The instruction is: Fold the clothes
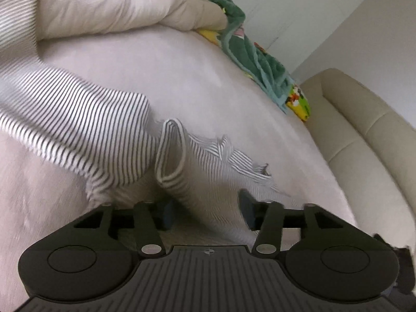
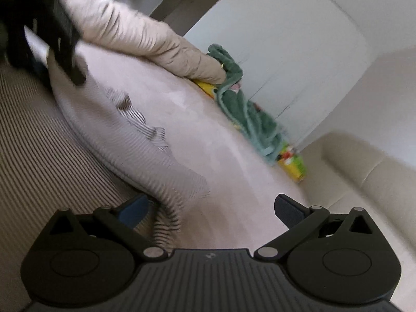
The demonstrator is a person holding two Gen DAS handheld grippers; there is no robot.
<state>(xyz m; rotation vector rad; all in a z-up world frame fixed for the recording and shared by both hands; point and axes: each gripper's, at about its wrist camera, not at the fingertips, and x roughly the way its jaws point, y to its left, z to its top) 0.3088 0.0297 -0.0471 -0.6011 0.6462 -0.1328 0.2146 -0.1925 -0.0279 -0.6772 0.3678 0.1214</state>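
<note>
A black-and-white striped garment (image 1: 85, 122) lies rumpled on the pale pink bed (image 1: 182, 72). My left gripper (image 1: 208, 213) is open, its blue-padded fingers (image 1: 247, 208) standing either side of a fold of the striped cloth without pinching it. In the right wrist view the same striped garment (image 2: 166, 161) runs across the bed from the left, with a bunched end near my right gripper (image 2: 212, 208), which is wide open and empty above the sheet. The left gripper (image 2: 65, 49) shows blurred at the upper left.
A beige quilt (image 1: 117, 2) is heaped at the bed's far side. A green towel (image 1: 249, 52) and a colourful yellow cloth (image 1: 299, 101) lie along the far edge. A cream sofa (image 1: 364, 130) stands to the right, white walls behind.
</note>
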